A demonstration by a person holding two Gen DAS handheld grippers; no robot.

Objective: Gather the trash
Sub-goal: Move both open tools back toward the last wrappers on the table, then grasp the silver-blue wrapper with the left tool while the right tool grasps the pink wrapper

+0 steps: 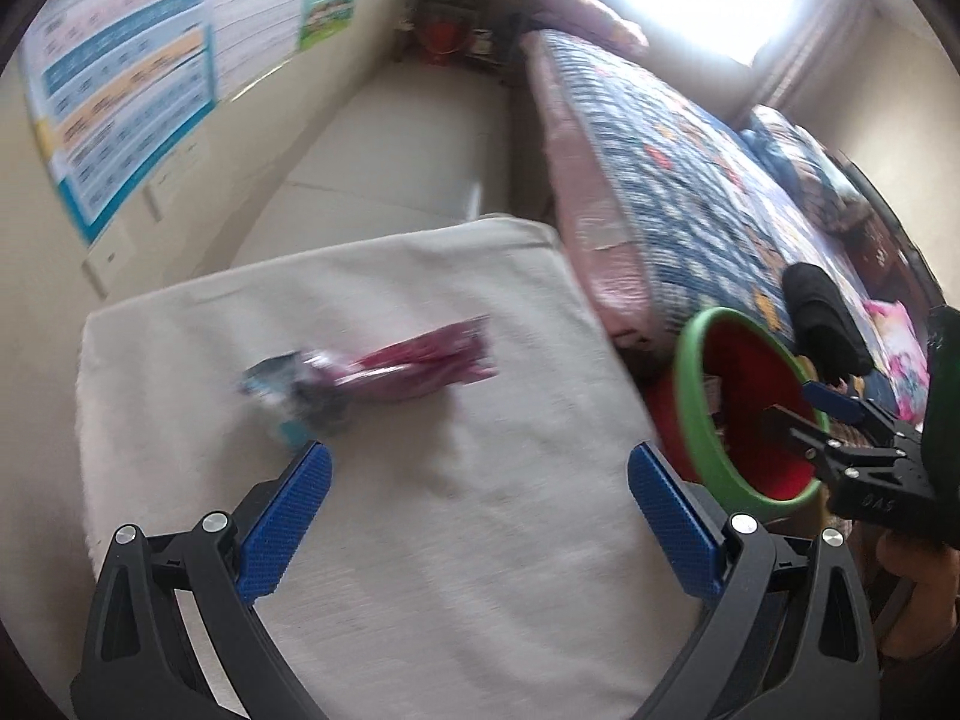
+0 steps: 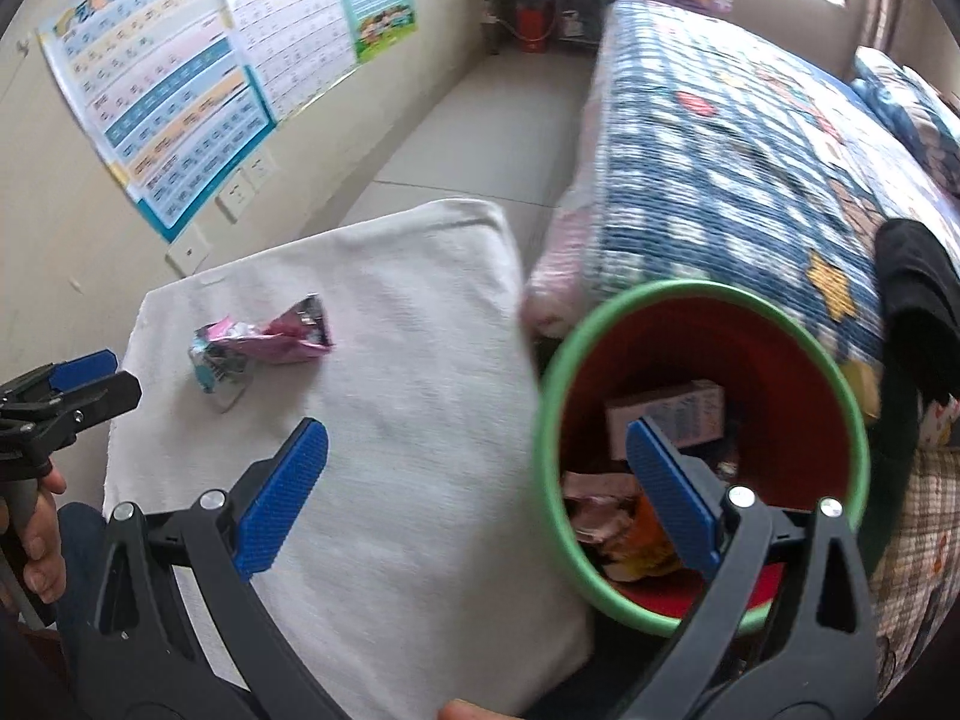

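Note:
A crumpled pink and silver wrapper [image 1: 372, 381] lies on a white cloth-covered table [image 1: 420, 540]; it also shows in the right wrist view [image 2: 264, 342]. My left gripper [image 1: 480, 480] is open and empty, just short of the wrapper. A red bin with a green rim [image 2: 702, 444] stands to the right of the table and holds a small box and several wrappers. My right gripper [image 2: 474, 456] is open and empty, its right finger over the bin's mouth. In the left wrist view the right gripper [image 1: 798, 402] reaches into the bin [image 1: 744, 408].
A bed with a blue checked quilt [image 2: 750, 168] runs along the right, close behind the bin. Posters [image 2: 168, 90] hang on the left wall. A shelf [image 2: 534, 0] stands at the far end of the floor strip. A black cloth [image 2: 918, 282] lies on the bed.

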